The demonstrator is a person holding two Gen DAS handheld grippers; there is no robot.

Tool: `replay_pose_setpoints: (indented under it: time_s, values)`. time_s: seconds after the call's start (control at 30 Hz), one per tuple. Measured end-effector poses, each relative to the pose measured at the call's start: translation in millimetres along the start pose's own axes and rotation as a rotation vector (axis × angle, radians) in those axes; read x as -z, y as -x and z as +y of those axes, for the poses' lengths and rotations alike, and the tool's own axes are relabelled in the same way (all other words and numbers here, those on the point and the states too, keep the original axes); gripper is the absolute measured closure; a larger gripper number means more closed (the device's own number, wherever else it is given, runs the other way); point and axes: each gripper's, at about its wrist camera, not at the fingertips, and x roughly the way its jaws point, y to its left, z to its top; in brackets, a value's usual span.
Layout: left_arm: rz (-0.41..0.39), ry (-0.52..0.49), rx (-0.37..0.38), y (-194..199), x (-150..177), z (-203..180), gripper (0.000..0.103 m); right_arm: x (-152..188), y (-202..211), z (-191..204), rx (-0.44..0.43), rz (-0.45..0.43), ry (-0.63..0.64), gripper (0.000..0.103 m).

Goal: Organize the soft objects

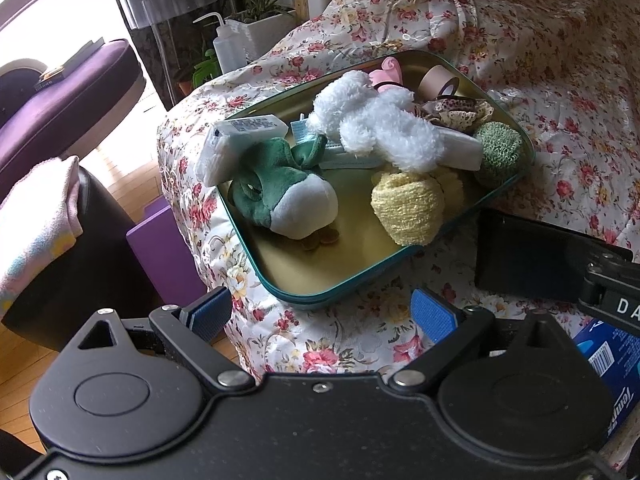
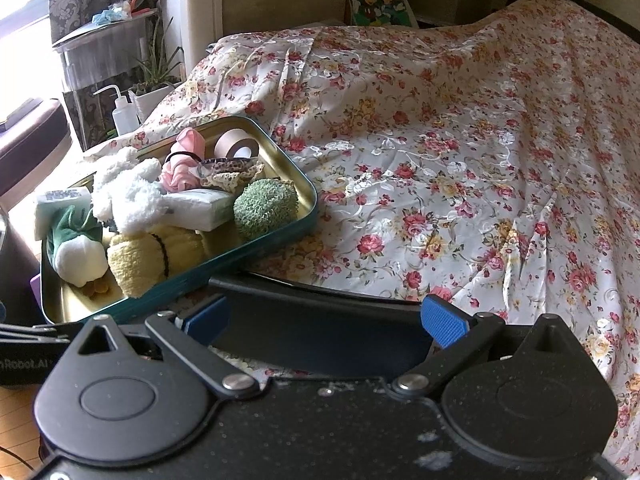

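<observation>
A teal tin tray [image 1: 280, 288] [image 2: 304, 216] sits on the corner of a floral bedspread. It holds a green and white plush [image 1: 288, 204] [image 2: 76, 256], a white fluffy plush [image 1: 384, 124] [image 2: 128, 196], a yellow rolled cloth [image 1: 404, 208] [image 2: 144, 260], a green knitted ball [image 1: 498, 152] [image 2: 264, 204], a pink scrunchie [image 2: 182, 168], a tape roll [image 2: 236, 146] and tissue packs [image 1: 236, 148]. My left gripper [image 1: 324, 316] is open and empty just in front of the tray. My right gripper [image 2: 326, 322] is open and empty to the tray's right, over a flat black object [image 2: 320, 340].
The floral bedspread [image 2: 460, 160] stretches right and back. A blue tissue box [image 1: 612, 360] lies at lower right of the left view. Left of the bed are a purple block [image 1: 168, 256], a dark stool with a towel [image 1: 44, 220], a squeeze bottle [image 1: 224, 46] and a potted plant [image 1: 264, 28].
</observation>
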Motion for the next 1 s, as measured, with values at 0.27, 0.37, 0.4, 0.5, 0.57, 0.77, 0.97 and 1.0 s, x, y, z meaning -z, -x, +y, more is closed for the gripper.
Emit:
replay_pose_setpoints:
  time_s: [0.27,0.37,0.4,0.5,0.57,0.77,0.97,1.0]
  values:
    - [0.002,0.004,0.001,-0.2,-0.1,0.6,0.009,0.2,0.0,0.3,0.000,0.001,0.000,0.000]
    - [0.003,0.005,0.001,-0.1,-0.3,0.7,0.009,0.2,0.0,0.4,0.000,0.001,0.000,0.000]
    - [0.002,0.005,0.002,-0.1,-0.5,0.7,0.009,0.2,-0.1,0.3,0.000,0.001,0.000,0.000]
    - [0.003,0.004,0.002,-0.4,-0.6,0.7,0.009,0.2,-0.1,0.3,-0.001,0.001,0.000,0.000]
    - [0.004,0.004,0.002,-0.6,-0.7,0.8,0.009,0.3,-0.2,0.4,0.000,0.001,0.000,0.000]
    - [0.011,0.007,0.006,-1.5,0.3,1.2,0.009,0.3,-0.1,0.5,0.000,0.001,0.000,0.000]
    - [0.013,0.008,0.009,-1.5,0.3,1.0,0.009,0.3,-0.2,0.6,-0.001,0.002,0.000,0.000]
    - [0.013,0.008,0.009,-1.5,0.2,0.9,0.009,0.3,-0.1,0.7,0.000,0.001,0.000,0.000]
